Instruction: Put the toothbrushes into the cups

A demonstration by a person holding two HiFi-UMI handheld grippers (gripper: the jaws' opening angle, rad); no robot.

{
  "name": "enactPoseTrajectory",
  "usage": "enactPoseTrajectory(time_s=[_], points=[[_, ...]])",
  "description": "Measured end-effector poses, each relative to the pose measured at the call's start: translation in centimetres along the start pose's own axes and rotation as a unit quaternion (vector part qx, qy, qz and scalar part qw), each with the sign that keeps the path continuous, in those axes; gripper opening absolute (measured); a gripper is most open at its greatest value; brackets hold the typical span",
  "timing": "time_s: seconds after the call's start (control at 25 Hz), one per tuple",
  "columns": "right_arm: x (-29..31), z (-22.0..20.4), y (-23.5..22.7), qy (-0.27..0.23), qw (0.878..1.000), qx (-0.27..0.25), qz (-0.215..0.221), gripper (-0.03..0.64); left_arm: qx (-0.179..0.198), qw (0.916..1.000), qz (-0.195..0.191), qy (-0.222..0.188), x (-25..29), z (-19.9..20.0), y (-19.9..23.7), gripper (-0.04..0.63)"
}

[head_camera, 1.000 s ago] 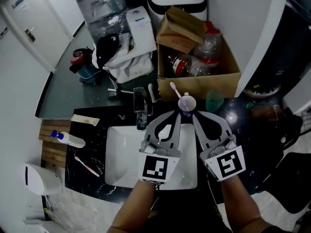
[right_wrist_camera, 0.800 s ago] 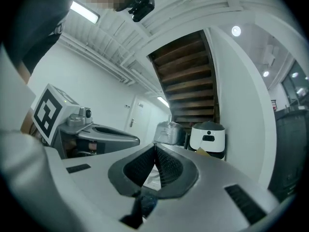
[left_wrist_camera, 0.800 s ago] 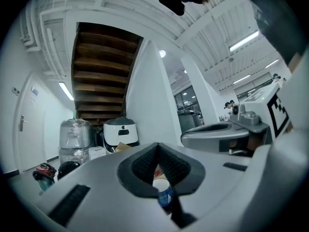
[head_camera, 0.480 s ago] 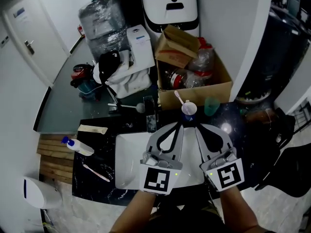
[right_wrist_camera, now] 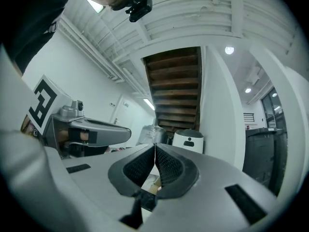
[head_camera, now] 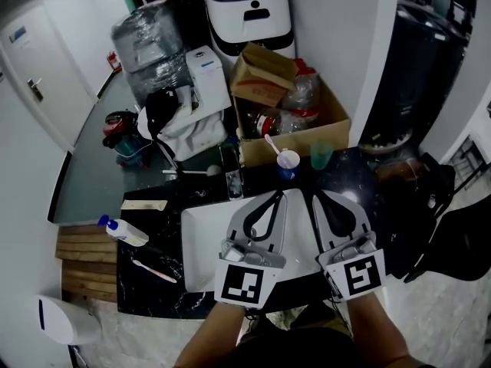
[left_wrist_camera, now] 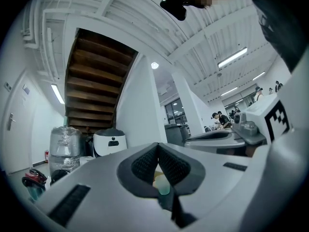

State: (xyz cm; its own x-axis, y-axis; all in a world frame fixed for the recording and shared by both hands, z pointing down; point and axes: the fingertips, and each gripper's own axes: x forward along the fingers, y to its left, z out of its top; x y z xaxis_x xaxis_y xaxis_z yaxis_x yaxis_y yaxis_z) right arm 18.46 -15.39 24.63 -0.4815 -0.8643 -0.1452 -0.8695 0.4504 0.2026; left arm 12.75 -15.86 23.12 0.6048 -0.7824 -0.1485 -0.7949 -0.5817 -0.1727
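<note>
Left tool (head_camera: 277, 195) and right tool (head_camera: 311, 195) are closed, empty. The toothbrush (head_camera: 156, 271) left of the sink (head_camera: 201, 244) looks light and thin: grip mid-handle.

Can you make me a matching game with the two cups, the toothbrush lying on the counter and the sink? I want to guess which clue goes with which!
Things:
1. white cup
2. green cup
3. loose toothbrush
4. sink

Clues:
a. lies flat on the black counter, left of the sink
b. is sunk into the counter
c. has another toothbrush sticking out of it
d. stands just right of the white cup

Pairs: 1-c, 2-d, 3-a, 4-b.
</note>
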Motion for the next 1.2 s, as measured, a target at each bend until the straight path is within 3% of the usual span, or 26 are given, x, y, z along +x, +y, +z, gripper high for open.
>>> enactPoseTrajectory(time_s=[0.24, 0.4, 0.48, 0.6, 0.92, 1.2], points=[[-0.4, 0.4, -0.1, 0.002, 1.000, 0.000, 0.020, 0.032, -0.014, 0.9996, 0.024, -0.005, 0.1, 0.8, -0.1, 0.005], [-0.7, 0.1, -0.2, 0.009, 1.000, -0.002, 0.029, 0.032, 0.008, 0.9987, 0.050, -0.005, 0.0, 0.9, 0.1, 0.005], [-0.9, 0.0, -0.3, 0.010, 0.999, -0.001, 0.032, 0.032, 0.016, 0.9988, 0.047, -0.003, -0.1, 0.8, -0.2, 0.005], [-1.0, 0.1, -0.4, 0.007, 0.999, 0.002, 0.035, 0.032, -0.005, 0.9985, 0.053, -0.005, -0.3, 0.6, -0.4, 0.005], [-1.5, -0.2, -0.2, 0.011, 0.998, 0.008, 0.058, 0.032, -0.016, 0.9989, 0.044, 0.000, -0.2, 0.5, -1.7, 0.005], [-2.2, -0.5, 0.6, 0.009, 0.995, -0.005, 0.103, 0.034, 0.011, 0.9990, 0.044, 0.003, 0.0, 0.6, -3.1, 0.005]])
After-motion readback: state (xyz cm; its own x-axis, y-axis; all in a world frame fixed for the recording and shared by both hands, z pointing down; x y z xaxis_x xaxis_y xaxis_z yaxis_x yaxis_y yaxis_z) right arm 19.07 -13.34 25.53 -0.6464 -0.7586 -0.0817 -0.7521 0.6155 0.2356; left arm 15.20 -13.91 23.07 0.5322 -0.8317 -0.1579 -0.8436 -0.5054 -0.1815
